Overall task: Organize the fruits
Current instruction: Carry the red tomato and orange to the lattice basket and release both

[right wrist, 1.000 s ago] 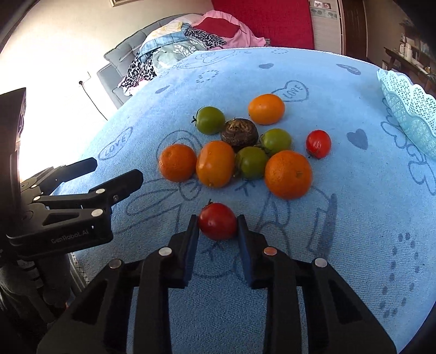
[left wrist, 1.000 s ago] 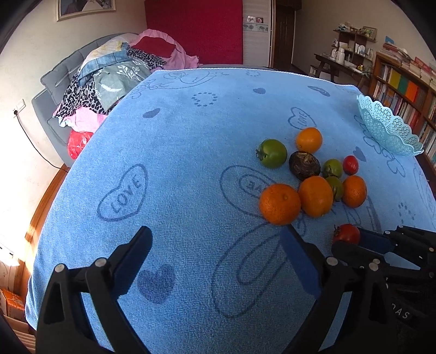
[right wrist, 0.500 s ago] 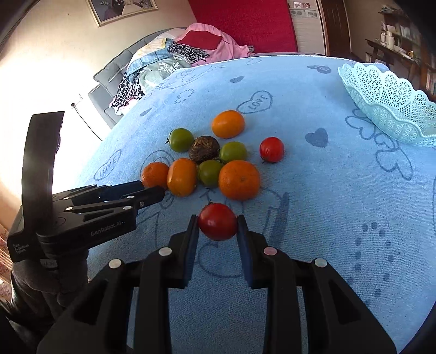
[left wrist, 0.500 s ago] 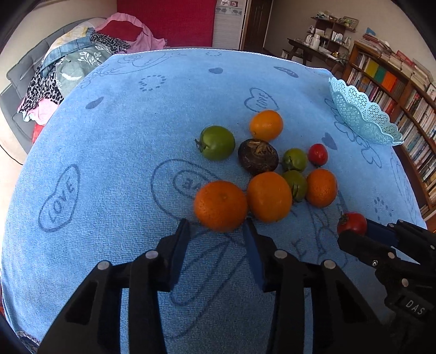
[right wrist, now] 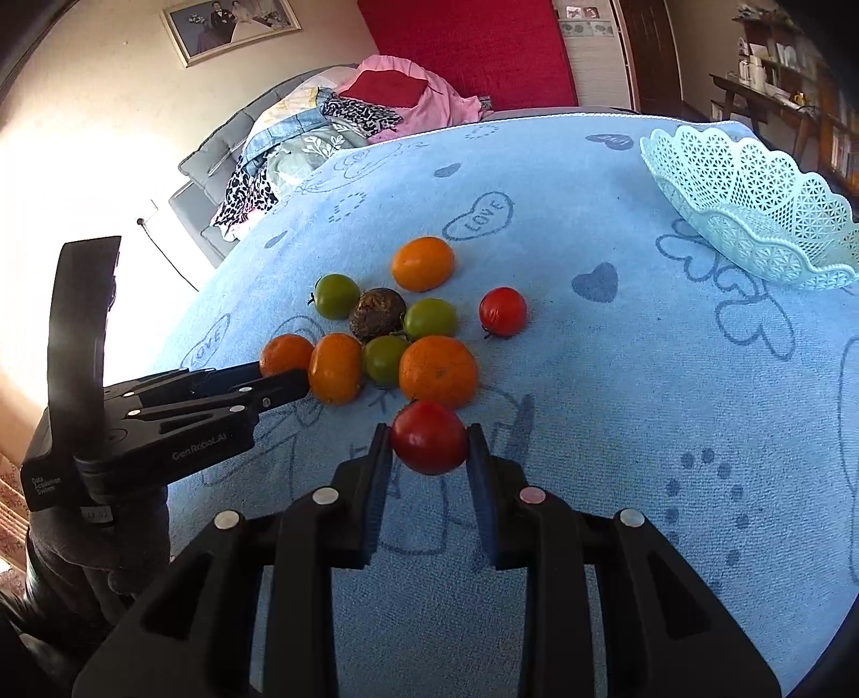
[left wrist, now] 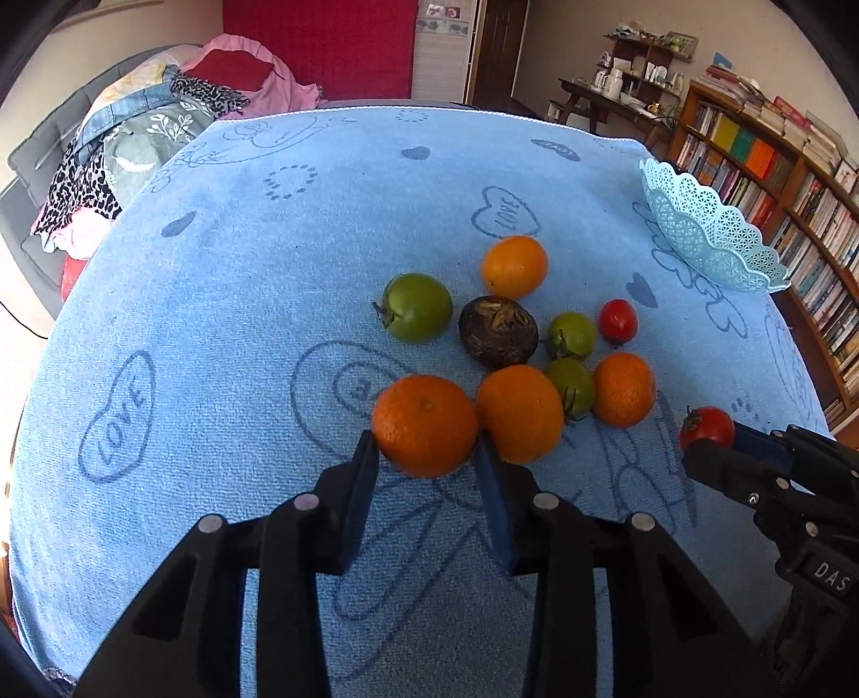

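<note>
- Right gripper (right wrist: 429, 448): fingers pinch a red tomato (right wrist: 428, 437), near edge of the cloth-covered table (left wrist: 215, 300).
- Left gripper (left wrist: 425, 459): fingers clamp the nearest orange (left wrist: 424, 425), touching the fruit cluster (left wrist: 515, 343) mid-table.
- Basket (right wrist: 751, 215), far right edge: apparently empty; sorting barely begun.

A blue towel (left wrist: 257, 300) printed with hearts and "LOVE" marks covers the counter. At ten o'clock in the left wrist view, a grey sofa (left wrist: 32, 166) carries a heap of clothes (left wrist: 155, 118). A red panel (left wrist: 322, 48) stands at twelve o'clock. A bookshelf (left wrist: 778, 177) fills two o'clock. In the right wrist view, a framed photograph (right wrist: 231, 27) hangs at eleven o'clock.
</note>
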`<state>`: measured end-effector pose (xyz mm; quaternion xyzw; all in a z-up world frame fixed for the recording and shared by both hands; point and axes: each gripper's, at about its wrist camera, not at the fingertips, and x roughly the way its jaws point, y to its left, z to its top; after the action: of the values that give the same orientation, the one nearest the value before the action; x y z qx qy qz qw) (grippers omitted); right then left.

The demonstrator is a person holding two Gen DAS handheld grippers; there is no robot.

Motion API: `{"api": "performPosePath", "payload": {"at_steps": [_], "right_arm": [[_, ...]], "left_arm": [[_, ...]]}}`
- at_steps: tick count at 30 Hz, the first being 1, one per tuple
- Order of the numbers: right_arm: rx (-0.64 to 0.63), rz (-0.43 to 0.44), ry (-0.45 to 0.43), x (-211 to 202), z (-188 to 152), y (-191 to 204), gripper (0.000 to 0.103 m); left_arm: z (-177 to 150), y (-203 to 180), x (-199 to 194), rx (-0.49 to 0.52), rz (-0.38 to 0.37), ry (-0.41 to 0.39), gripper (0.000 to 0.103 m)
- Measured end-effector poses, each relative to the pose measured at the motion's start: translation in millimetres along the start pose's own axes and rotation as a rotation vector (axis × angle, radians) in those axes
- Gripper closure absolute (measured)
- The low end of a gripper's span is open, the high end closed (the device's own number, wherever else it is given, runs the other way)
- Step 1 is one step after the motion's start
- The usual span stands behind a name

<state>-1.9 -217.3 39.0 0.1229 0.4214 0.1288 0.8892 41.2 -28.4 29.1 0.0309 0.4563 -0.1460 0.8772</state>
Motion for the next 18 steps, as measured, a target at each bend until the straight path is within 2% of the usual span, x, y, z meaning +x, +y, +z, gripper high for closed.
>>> {"api": "performPosePath", "payload": {"at_steps": [5,9,18], "right_arm": [[0.02,-0.012,-0.035,-12,8,-11,0.074],[0.05,-0.04,-0.086,-28,19,-30,0.074],[0.139,-0.166,-0.201,-66,49,-100,0.074]], "left_arm": [[7,-4,-18,0.01,0.03,-0.044,0.066],[21,-18,-28,0.044,0.022,-0.073,0.066],[65,-83,-20,0.145,-0.08,-0.087,0.066]]}}
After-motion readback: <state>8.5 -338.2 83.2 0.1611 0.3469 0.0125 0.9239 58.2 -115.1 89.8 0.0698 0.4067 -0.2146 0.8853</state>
